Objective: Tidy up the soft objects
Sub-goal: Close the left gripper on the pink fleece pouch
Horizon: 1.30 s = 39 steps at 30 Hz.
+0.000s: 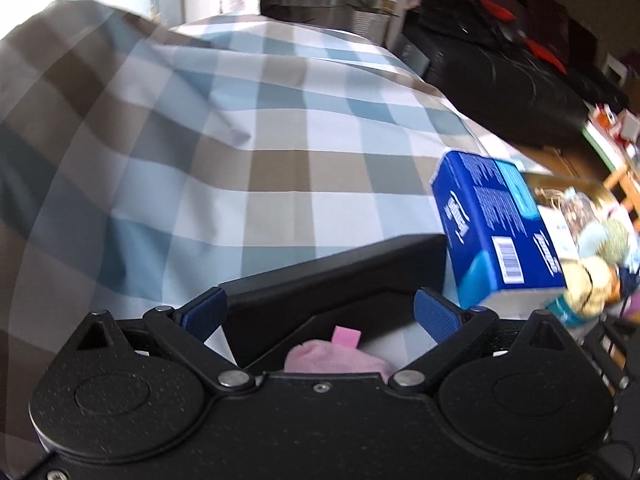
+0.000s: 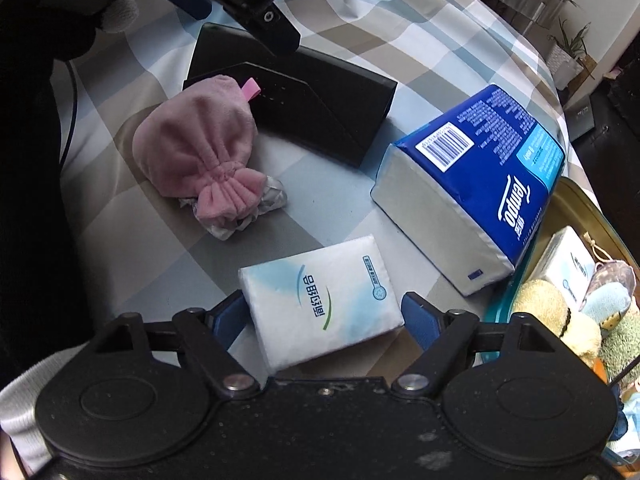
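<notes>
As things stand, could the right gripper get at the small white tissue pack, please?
Probably yes: the right gripper is open, its fingers either side of the small white tissue pack on the checked cloth, with nothing between them.

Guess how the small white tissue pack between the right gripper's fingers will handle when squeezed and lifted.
The small white tissue pack looks like soft film wrap, so it will probably dent under the right gripper rather than resist. Likely light for its size. The glossy wrap may slip; lying flat, it shouldn't roll or tip.

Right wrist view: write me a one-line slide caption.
Open right gripper straddles a white tissue pack on the checked cloth, between a pink pouch and blue Tempo pack.
</notes>
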### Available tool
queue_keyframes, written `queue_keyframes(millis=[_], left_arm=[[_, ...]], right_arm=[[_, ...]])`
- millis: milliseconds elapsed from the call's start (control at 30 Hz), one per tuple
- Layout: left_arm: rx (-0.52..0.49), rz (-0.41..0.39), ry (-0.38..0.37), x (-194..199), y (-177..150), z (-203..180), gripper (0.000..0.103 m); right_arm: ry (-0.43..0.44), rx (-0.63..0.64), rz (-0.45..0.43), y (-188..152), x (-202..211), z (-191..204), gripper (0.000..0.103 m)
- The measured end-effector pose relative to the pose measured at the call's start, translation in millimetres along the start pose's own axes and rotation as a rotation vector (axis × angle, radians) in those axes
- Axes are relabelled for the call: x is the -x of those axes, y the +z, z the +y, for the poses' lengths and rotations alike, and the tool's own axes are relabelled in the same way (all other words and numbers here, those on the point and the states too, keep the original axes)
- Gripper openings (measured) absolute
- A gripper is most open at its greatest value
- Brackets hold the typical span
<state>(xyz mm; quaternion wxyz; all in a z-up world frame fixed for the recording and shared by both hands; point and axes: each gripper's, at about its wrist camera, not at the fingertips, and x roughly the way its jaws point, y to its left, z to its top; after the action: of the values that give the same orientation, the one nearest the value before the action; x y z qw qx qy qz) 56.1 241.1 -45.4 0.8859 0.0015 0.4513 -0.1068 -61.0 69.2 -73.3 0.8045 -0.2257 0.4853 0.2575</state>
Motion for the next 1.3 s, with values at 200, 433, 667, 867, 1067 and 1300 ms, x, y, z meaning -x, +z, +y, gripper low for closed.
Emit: queue_keyframes(millis=[200,433,667,867,1067,1300], left_arm=[[-0.053,0.082,0.010,-6,1,-9,0.097],[-0.208,0.225,0.048,-20,-6,-35,0.097],[-0.235,0.375,0.053,-41,-7,-42,0.097],[-0.299,0.424,0.068,-50,-11,-55,0.098],[-0.294,0.482,0.038,-63,-11,-55,0.101],[-0.282,0.554,-0.019,-81,-15,-58,0.101]], right_arm=[[-0.008,-0.048,0.043,-12,8,-4,0.081],[0.045,-0.232,0.035,-18,28,-38,0.081],[0.062,-0.377,-0.018,-16,51,-71,0.082],[0.075,-0.477,-0.053,-17,69,-92,0.082],[0.070,-0.550,-0.080,-21,78,-110,0.082],[0.064,-0.567,-0.097,-19,83,-116,0.082]])
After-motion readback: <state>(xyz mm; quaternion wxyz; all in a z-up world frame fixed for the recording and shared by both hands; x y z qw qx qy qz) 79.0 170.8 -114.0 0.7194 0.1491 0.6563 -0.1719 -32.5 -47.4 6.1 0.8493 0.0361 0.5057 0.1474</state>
